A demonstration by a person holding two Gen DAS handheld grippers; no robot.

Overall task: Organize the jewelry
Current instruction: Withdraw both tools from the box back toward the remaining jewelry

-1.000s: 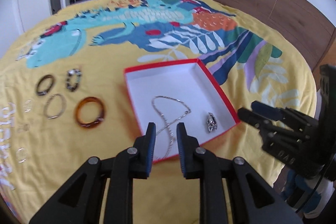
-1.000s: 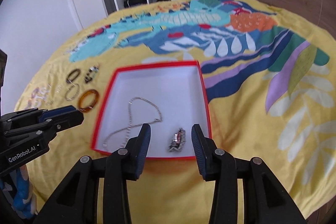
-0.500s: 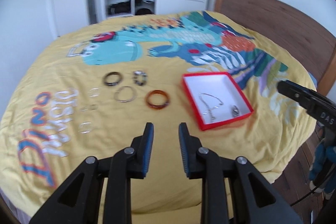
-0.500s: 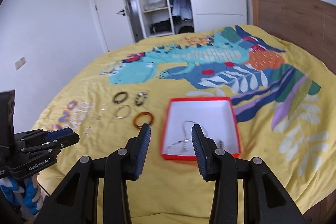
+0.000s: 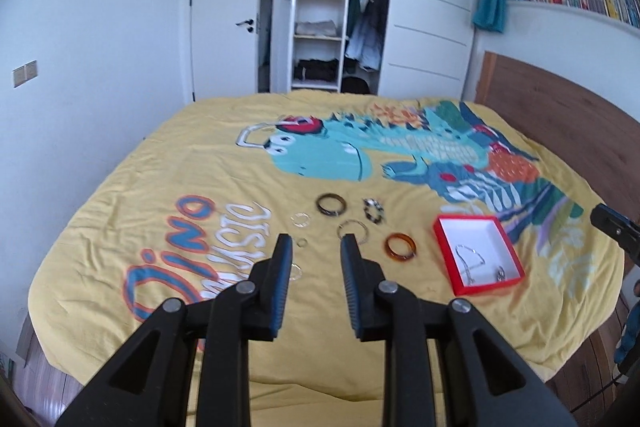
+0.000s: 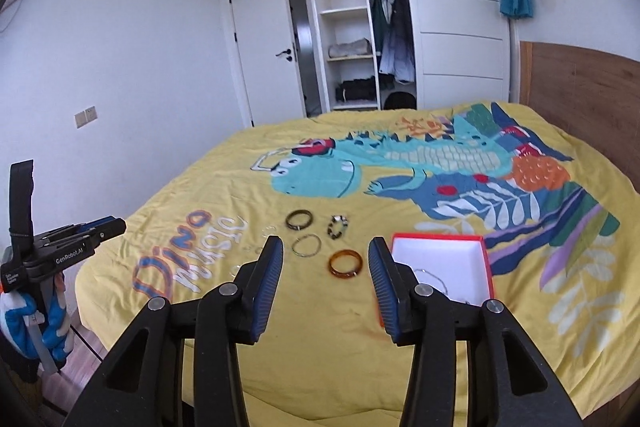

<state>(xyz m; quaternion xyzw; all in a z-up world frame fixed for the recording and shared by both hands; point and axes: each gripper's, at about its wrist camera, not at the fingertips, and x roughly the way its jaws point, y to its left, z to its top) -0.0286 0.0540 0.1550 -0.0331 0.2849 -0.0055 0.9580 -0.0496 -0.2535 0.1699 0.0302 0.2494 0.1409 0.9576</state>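
Observation:
A red box [image 5: 478, 254] with a white inside lies on the yellow bedspread and holds a silver chain [image 5: 468, 261] and a small metal piece [image 5: 500, 273]. It also shows in the right wrist view [image 6: 442, 263]. Left of it lie an amber bangle [image 5: 400, 247], a thin silver bangle [image 5: 353, 229], a dark bangle [image 5: 330, 204], a black-and-white bracelet [image 5: 373, 210] and small clear rings [image 5: 301, 219]. My left gripper [image 5: 314, 247] is open and empty, high above the bed's near side. My right gripper [image 6: 325, 251] is open and empty, also held high.
The bed fills the middle, with a wooden headboard [image 5: 560, 111] on the right. An open wardrobe [image 5: 336, 7] and a white door [image 5: 228, 15] stand behind it. The left gripper also shows at the left edge of the right wrist view [image 6: 60, 251].
Both grippers have pulled up and back from the red box, so the whole bed and room now show. Both stay open and empty. The jewelry has not moved.

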